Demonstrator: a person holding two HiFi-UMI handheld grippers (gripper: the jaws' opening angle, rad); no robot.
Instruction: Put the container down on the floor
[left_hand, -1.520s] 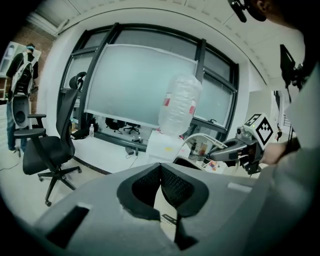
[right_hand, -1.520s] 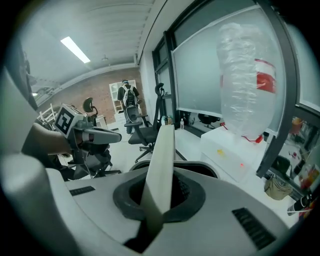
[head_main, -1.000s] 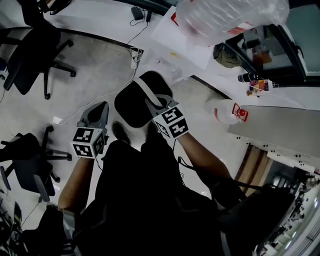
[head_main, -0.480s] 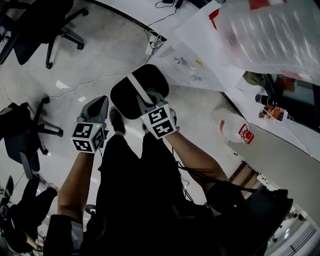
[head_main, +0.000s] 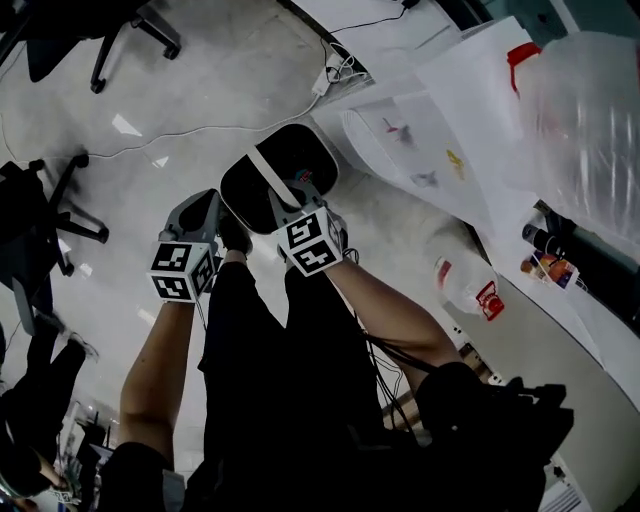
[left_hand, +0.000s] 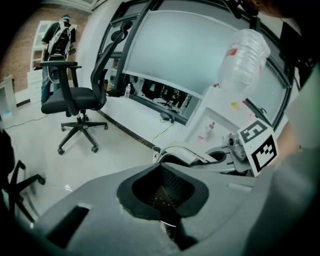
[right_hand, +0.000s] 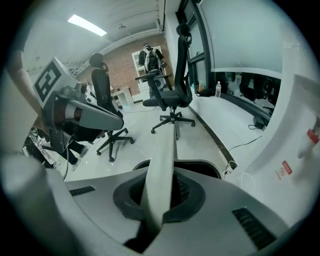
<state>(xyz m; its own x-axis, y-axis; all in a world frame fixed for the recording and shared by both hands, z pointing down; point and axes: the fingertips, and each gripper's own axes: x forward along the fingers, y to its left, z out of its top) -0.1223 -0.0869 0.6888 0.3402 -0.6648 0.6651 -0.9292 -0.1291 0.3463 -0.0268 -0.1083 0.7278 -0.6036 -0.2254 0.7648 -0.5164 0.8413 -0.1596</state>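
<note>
The container (head_main: 290, 165) is a black oval bin with a pale strap handle (head_main: 266, 180) across its top, hanging just above the pale floor. My right gripper (head_main: 290, 203) is shut on that handle; in the right gripper view the strap (right_hand: 164, 160) runs up between the closed jaws, with the bin's dark rim (right_hand: 205, 167) below. My left gripper (head_main: 204, 208) hangs beside the bin to its left, shut, with nothing in it. The left gripper view shows the bin (left_hand: 176, 156) and the right gripper's marker cube (left_hand: 260, 145) beyond the closed jaws.
Black office chairs (head_main: 45, 215) stand on the floor at left. A cable and power strip (head_main: 335, 72) lie near a white table edge (head_main: 440, 160). A clear water jug (head_main: 462, 280) stands at right. The person's dark legs and shoes (head_main: 235, 235) are directly below the grippers.
Both grippers and the hanging container have sunk toward the floor, which looks nearer. The right gripper has kept its hold on the handle. The view has tilted.
</note>
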